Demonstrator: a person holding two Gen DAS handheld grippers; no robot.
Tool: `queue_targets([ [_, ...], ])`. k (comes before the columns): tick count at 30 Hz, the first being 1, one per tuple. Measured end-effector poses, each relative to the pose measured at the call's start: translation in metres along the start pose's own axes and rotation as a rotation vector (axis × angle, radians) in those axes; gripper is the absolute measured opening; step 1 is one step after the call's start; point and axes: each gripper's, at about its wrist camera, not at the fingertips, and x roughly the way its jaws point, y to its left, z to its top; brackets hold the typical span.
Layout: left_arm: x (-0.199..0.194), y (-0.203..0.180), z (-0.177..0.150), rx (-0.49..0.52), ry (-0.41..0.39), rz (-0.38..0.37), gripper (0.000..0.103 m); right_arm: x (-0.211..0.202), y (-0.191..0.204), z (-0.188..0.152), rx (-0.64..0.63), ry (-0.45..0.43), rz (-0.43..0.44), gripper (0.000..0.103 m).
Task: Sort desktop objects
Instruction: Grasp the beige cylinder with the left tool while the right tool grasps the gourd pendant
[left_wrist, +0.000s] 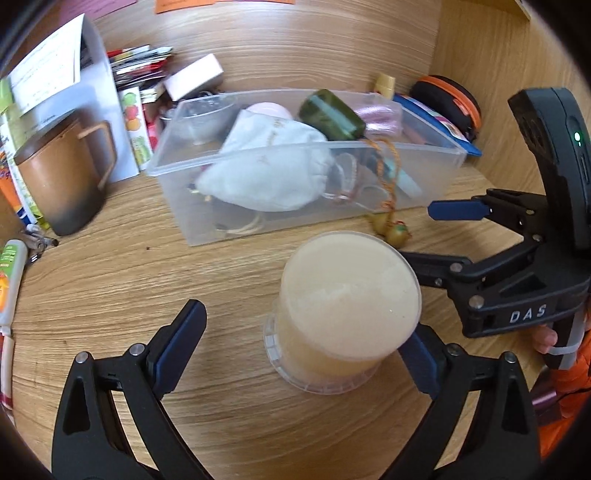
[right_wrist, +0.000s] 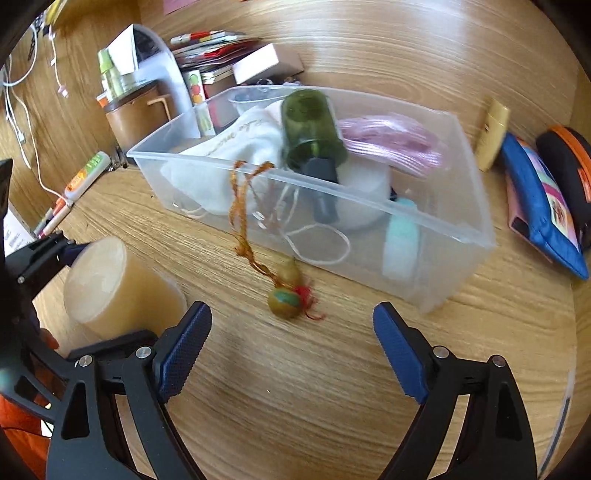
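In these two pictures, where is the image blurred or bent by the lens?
Left wrist view: the brown mug and the clear bin look soft; the wood grain curves strongly towards the dark corners. Right wrist view: the gourd charm and green bottle are smeared; the blue fingers stay sharp.

light: bright, even | shadows: soft | blur: slight motion | edges: fisheye bending, dark corners
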Motion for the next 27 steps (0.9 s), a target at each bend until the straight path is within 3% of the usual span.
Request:
queue_targets([
  [2,0.002,0.003,0.002,-0.015,0.006,-0.003,0.099,0.005,0.002,0.002,-0.008,0.012,-0.003,0.084],
  [5,0.004,0.003,0.004,0.000,0.001,0.001,0.097,0.011,0.001,0.006,0.001,0.028,0.004,0.072],
  [9,0.009,-0.001,0.004,0.021,0.018,-0.023,0.082,0.015,0.002,0.006,-0.004,0.038,-0.003,0.061],
  [14,0.012,-0.003,0.005,0.030,0.012,-0.038,0.077,0.018,0.006,0.007,-0.027,0.032,-0.023,0.059],
  [16,0.011,-0.003,0.005,0.033,0.008,-0.048,0.070,0.019,0.008,0.008,-0.045,0.025,-0.042,0.056],
  [19,0.008,-0.008,0.004,0.047,-0.003,-0.048,0.064,0.017,0.009,0.007,-0.054,0.014,-0.033,0.048],
  [27,0.005,-0.001,0.006,-0.009,-0.016,-0.070,0.061,0.015,0.009,0.007,-0.063,0.000,-0.024,0.018],
])
